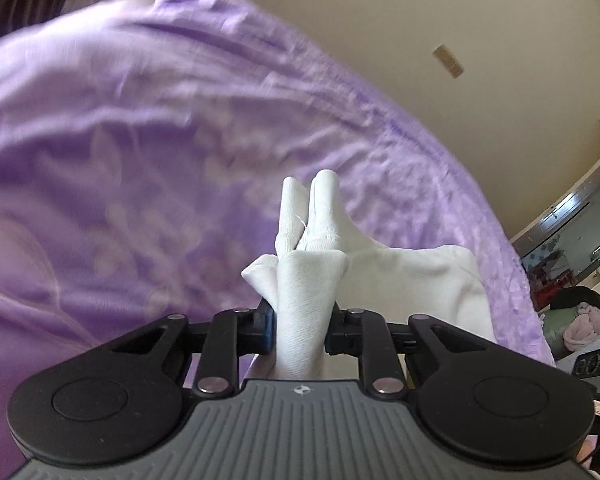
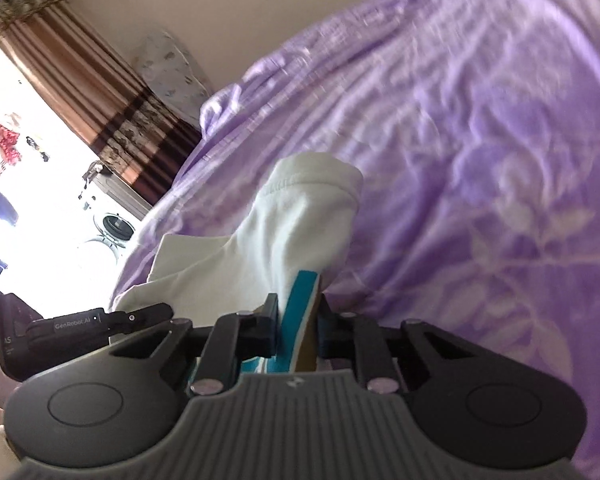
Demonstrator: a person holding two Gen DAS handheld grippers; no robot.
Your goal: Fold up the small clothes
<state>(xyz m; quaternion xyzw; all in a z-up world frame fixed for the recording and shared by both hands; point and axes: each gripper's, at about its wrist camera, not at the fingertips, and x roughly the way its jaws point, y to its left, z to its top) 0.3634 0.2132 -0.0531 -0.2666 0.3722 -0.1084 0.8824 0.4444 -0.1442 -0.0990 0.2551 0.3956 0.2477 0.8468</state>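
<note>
The left gripper [image 1: 300,330] clamps a bunched white garment [image 1: 306,280] above a lilac bedspread [image 1: 140,152].

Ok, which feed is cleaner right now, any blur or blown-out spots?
Left wrist view: purple bedspread smeared by motion blur, white garment in the left tongs sharp. Right wrist view: window blown out at left, bedspread blurred, garment edge in the right tongs clear. Both fisheye-warped.

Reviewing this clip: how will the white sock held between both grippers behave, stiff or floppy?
Probably floppy: the white sock bunches where the left gripper pinches it. Likely light: its free end barely droops past the right gripper. Knit fabric shouldn't slip.
</note>
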